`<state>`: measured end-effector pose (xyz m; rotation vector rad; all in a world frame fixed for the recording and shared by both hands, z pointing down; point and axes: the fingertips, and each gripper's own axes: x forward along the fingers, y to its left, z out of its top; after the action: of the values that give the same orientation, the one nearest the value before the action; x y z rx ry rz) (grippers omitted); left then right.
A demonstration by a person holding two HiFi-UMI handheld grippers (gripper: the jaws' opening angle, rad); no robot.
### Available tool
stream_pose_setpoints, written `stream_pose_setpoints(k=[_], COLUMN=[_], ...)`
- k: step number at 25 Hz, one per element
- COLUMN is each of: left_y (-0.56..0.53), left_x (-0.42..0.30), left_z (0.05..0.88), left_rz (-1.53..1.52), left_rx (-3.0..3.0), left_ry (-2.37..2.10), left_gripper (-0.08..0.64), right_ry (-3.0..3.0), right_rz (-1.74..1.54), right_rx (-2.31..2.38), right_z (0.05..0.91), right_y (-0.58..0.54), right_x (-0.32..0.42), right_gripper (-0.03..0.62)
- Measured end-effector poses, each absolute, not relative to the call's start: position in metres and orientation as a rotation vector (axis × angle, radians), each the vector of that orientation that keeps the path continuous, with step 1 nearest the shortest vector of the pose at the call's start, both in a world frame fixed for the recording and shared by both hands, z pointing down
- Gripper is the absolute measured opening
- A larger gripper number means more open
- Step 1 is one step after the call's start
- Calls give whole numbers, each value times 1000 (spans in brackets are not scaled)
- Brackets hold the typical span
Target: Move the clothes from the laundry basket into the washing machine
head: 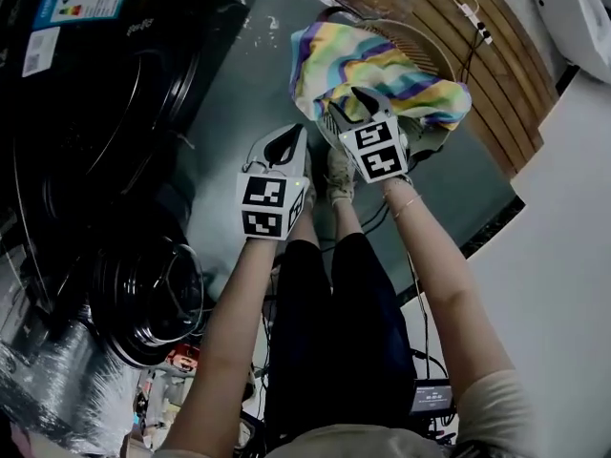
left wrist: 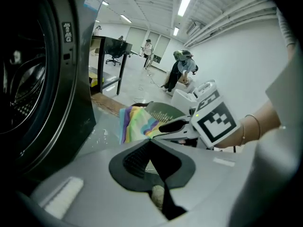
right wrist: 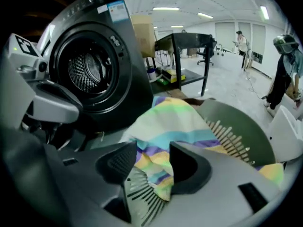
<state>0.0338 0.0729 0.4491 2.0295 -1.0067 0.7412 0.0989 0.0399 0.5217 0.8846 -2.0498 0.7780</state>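
Note:
A striped pastel cloth [head: 382, 65] [right wrist: 175, 122] [left wrist: 135, 124] lies heaped in the olive laundry basket [head: 412, 31] [right wrist: 241, 131] on the floor. My right gripper [head: 349, 103] [right wrist: 153, 148] hangs just over the cloth's near edge, open, with the fabric showing in the gap between its pads. My left gripper [head: 286, 134] [left wrist: 150, 143] is shut and empty, left of the right one and short of the basket. The black washing machine [head: 115, 84] [right wrist: 87, 72] stands to the left, its drum open and its round door [head: 153, 294] swung out.
The holder's legs and shoes [head: 339, 175] stand between the machine and the basket. A wooden floor strip [head: 477, 74] and a white unit [head: 578, 8] lie beyond the basket. Cables trail by the feet. Far off are a black desk [right wrist: 189, 44] and people [left wrist: 182, 70].

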Motion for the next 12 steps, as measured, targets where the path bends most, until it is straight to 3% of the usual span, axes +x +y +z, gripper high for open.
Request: stream_pose_setpoints(k=[1, 6, 7, 9, 12], left_y=[72, 69, 69, 69, 65], left_x=[31, 22, 21, 21, 23], left_z=[457, 482, 485, 488, 486], left_rz=[743, 736, 733, 722, 711], left_rx=[2031, 2006, 2002, 2001, 2010], left_ry=[-1008, -1017, -1015, -1014, -1014], left_gripper=[9, 9, 9, 9, 9], right_ry=[-2031, -1989, -1992, -2005, -2036], right_rz=[778, 787, 793, 810, 865], right_rx=[870, 835, 845, 866, 931], right_z=[537, 583, 586, 586, 571], right_y=[38, 25, 22, 18, 13], right_x=[98, 91, 91, 90, 94], right_gripper=[201, 212, 188, 47, 15])
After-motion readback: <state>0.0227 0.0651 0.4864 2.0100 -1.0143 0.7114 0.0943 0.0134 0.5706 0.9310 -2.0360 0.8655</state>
